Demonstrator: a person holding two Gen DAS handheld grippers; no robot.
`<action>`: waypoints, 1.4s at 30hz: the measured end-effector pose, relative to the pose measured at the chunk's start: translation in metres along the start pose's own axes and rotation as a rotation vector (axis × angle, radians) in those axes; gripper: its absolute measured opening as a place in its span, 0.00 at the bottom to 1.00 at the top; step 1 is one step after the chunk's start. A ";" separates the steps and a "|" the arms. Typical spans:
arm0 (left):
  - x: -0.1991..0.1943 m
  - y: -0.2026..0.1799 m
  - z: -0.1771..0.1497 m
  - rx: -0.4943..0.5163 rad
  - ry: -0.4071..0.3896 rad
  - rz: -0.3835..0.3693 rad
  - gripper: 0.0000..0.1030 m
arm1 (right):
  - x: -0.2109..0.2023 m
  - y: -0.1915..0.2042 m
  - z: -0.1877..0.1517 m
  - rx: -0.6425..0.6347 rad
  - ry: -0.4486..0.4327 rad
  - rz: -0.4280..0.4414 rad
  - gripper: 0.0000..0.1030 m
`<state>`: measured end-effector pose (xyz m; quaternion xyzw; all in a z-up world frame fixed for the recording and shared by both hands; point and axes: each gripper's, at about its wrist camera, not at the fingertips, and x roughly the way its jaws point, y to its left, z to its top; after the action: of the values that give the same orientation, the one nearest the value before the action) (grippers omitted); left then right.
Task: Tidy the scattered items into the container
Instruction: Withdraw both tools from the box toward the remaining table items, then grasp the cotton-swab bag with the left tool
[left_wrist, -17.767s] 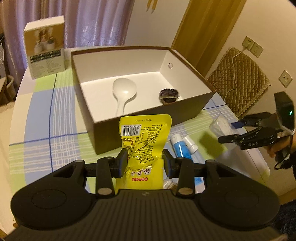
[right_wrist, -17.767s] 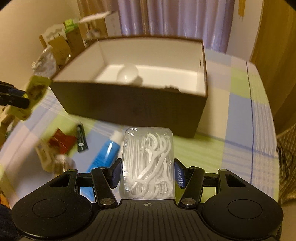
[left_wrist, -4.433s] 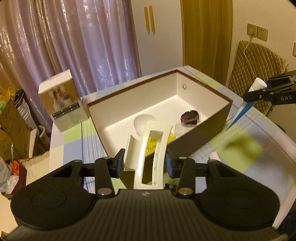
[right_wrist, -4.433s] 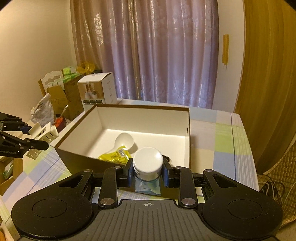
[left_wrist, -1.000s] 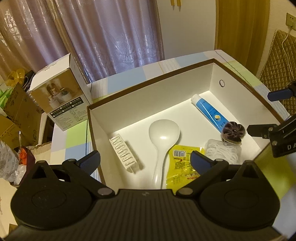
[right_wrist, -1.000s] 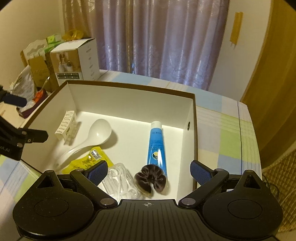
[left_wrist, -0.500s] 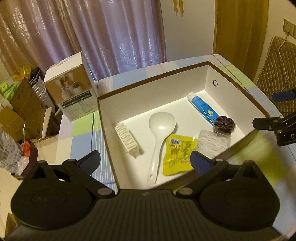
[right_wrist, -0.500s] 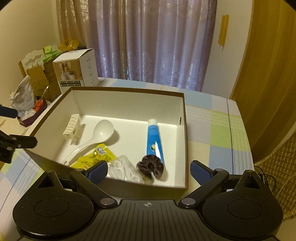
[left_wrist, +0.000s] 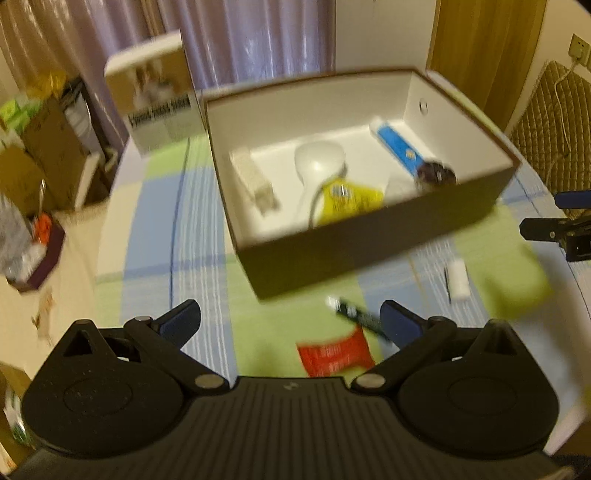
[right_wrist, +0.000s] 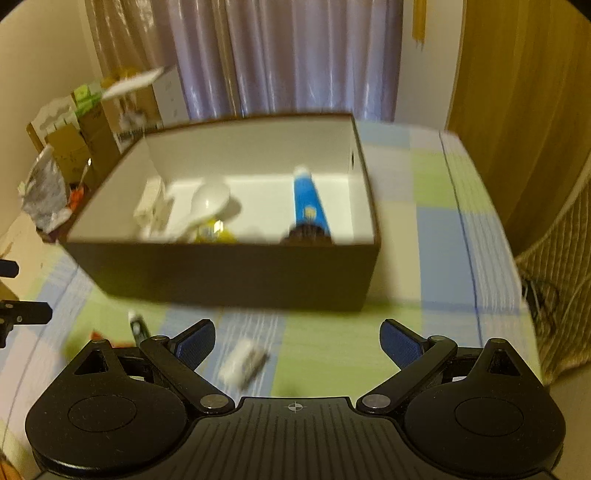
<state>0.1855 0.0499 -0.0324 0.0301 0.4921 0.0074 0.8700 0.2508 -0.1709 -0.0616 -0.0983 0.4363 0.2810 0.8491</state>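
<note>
Cardboard box (left_wrist: 369, 251) holds glossy blue tube (left_wrist: 400, 149), rounded white spoon (left_wrist: 319, 164).

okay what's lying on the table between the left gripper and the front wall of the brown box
In the left wrist view, two things lie between the open left gripper and the brown box: a red packet and a slim dark tube, both blurred.

Room setting, both views blurred. Far wall: purple curtains (right_wrist: 295, 59) beside a cream wall (left_wrist: 384, 33) and an ochre curtain (right_wrist: 517, 110). A round table with a checked cloth (left_wrist: 162, 229) fills the centre. Far left: stacked cardboard boxes (left_wrist: 40, 162). Right: a quilted chair back (left_wrist: 554, 122) below a wall socket (left_wrist: 578, 46). Warm, dim light.
</note>
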 end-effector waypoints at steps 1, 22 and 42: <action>0.004 0.000 -0.008 -0.008 0.024 -0.005 0.99 | 0.003 0.001 -0.008 0.005 0.022 -0.003 0.98; 0.044 -0.036 -0.083 -0.109 0.226 -0.190 0.99 | 0.039 0.003 -0.090 0.043 0.259 -0.039 0.98; 0.073 -0.057 -0.066 -0.189 0.219 -0.239 0.86 | 0.038 0.004 -0.105 -0.025 0.160 -0.072 1.00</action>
<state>0.1658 -0.0006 -0.1319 -0.1114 0.5809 -0.0465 0.8050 0.1941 -0.1955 -0.1546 -0.1465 0.4952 0.2471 0.8199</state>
